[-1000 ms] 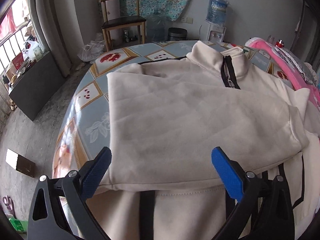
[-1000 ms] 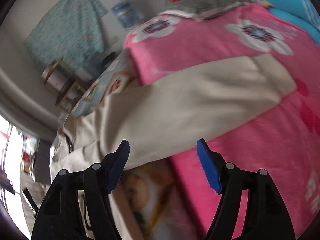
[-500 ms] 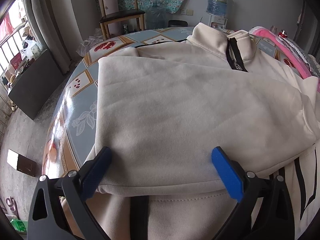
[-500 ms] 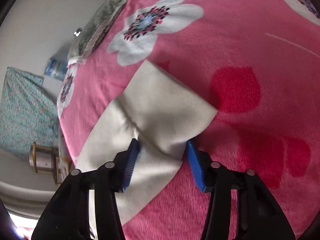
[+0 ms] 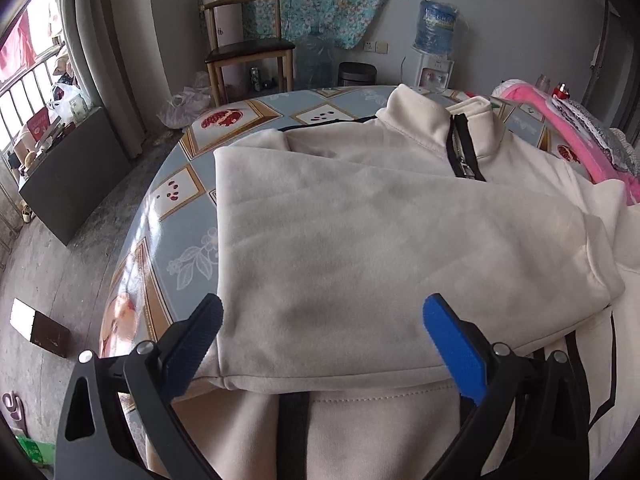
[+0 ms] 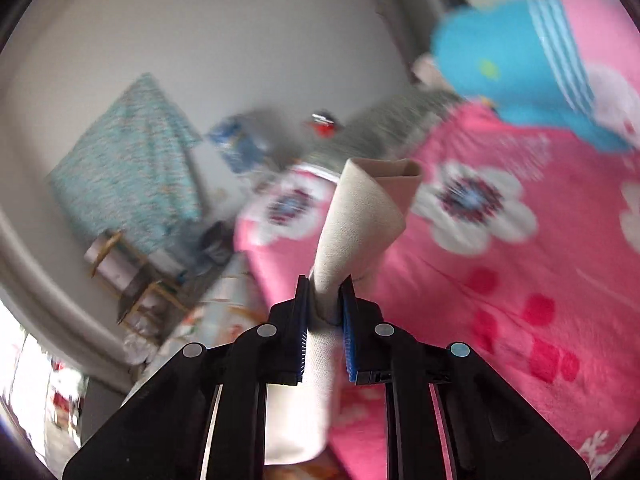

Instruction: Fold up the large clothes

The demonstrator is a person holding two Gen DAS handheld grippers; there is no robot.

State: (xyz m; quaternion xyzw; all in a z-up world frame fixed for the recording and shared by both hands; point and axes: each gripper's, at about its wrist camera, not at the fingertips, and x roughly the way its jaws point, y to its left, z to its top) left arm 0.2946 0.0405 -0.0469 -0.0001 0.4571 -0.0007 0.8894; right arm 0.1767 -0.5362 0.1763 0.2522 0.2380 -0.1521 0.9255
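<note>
Now | right gripper (image 6: 325, 292) closing on cream sleeve (image 6: 360, 216) | no legible writing

Pink blanket (image 5: 576, 140) crowds the table's (image 5: 176, 196) right edge.

I count one cream jacket (image 5: 360, 240) on one counter (image 5: 176, 200). Beyond stand one wooden chair (image 5: 248, 48) and two water jugs (image 5: 436, 26).
</note>
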